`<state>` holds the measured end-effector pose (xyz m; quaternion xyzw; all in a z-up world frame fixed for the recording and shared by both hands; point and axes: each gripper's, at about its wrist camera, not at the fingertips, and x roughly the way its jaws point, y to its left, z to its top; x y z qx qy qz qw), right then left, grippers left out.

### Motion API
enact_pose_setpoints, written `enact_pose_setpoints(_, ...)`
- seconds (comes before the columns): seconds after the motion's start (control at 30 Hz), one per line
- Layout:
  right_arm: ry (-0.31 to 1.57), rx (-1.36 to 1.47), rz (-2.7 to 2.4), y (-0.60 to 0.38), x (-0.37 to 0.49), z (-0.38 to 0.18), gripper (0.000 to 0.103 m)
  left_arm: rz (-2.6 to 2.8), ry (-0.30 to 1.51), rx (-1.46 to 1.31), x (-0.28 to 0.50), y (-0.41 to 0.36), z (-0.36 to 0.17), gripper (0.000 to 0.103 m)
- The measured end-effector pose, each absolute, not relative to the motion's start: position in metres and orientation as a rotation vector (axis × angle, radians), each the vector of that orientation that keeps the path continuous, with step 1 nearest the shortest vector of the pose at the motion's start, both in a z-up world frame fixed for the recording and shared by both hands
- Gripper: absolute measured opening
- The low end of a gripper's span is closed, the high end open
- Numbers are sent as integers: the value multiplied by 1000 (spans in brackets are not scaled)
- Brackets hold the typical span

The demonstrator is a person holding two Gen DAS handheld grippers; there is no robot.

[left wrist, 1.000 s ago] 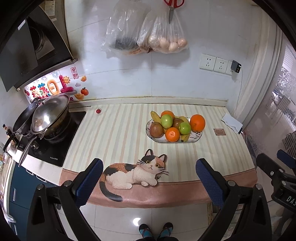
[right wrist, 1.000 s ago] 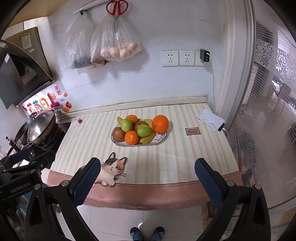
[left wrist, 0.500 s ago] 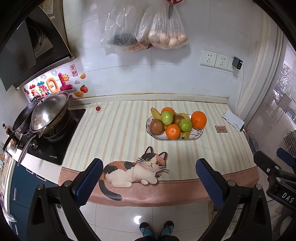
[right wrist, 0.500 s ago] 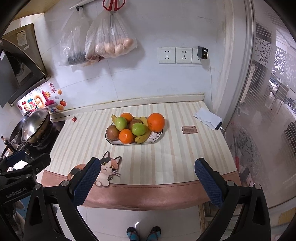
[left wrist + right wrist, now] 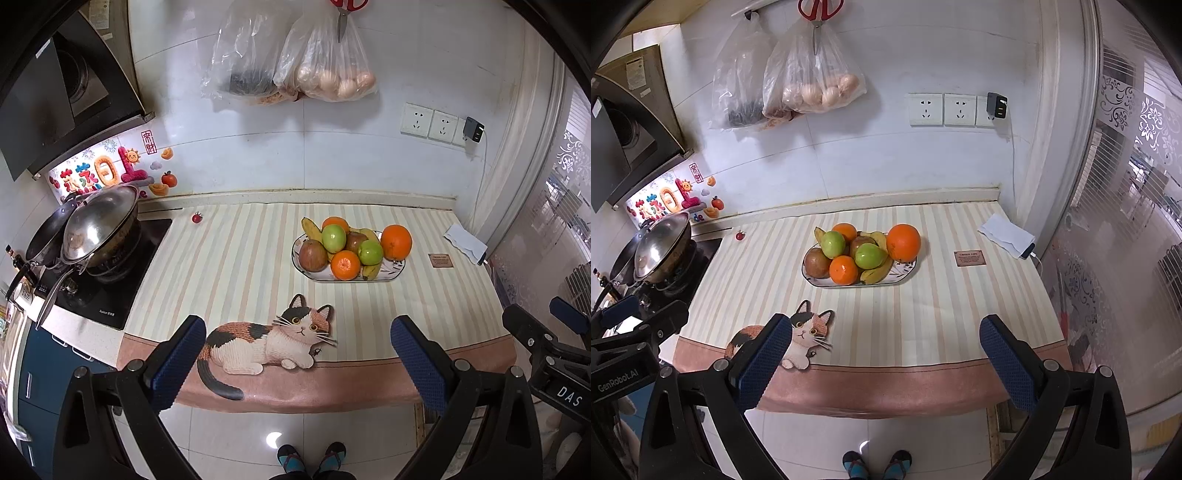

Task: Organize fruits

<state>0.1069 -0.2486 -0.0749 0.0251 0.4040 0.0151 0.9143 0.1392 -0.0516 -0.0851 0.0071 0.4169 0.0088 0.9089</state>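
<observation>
A white oval plate [image 5: 395, 267] [image 5: 905, 271] sits mid-counter on a striped mat. It holds a large orange [image 5: 396, 242] [image 5: 903, 242], two tangerines [image 5: 345, 265] [image 5: 843, 270], two green apples [image 5: 334, 238] [image 5: 833, 244], a brown-red apple [image 5: 313, 255] [image 5: 817, 262] and bananas [image 5: 370, 271] [image 5: 875, 274]. My left gripper [image 5: 298, 352] is open and empty, held in front of the counter edge. My right gripper [image 5: 886, 350] is open and empty, also short of the counter. Each gripper shows at the edge of the other's view.
A wok with lid [image 5: 99, 225] sits on the stove at the left. A folded white cloth [image 5: 1006, 234] and a small brown card [image 5: 969, 257] lie at the right. Plastic bags [image 5: 812, 81] hang on the wall. A glass partition bounds the right side.
Both grippers have shifted slightly. The fruit plate sits a little farther off in both views. Nothing was grasped; the fruit has not moved.
</observation>
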Motion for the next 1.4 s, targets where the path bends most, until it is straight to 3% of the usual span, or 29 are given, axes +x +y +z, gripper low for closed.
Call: enact_pose_setpoints(1.4, 809, 43, 43, -245, 106, -61, 103, 20, 833, 9, 139, -62, -74, 103)
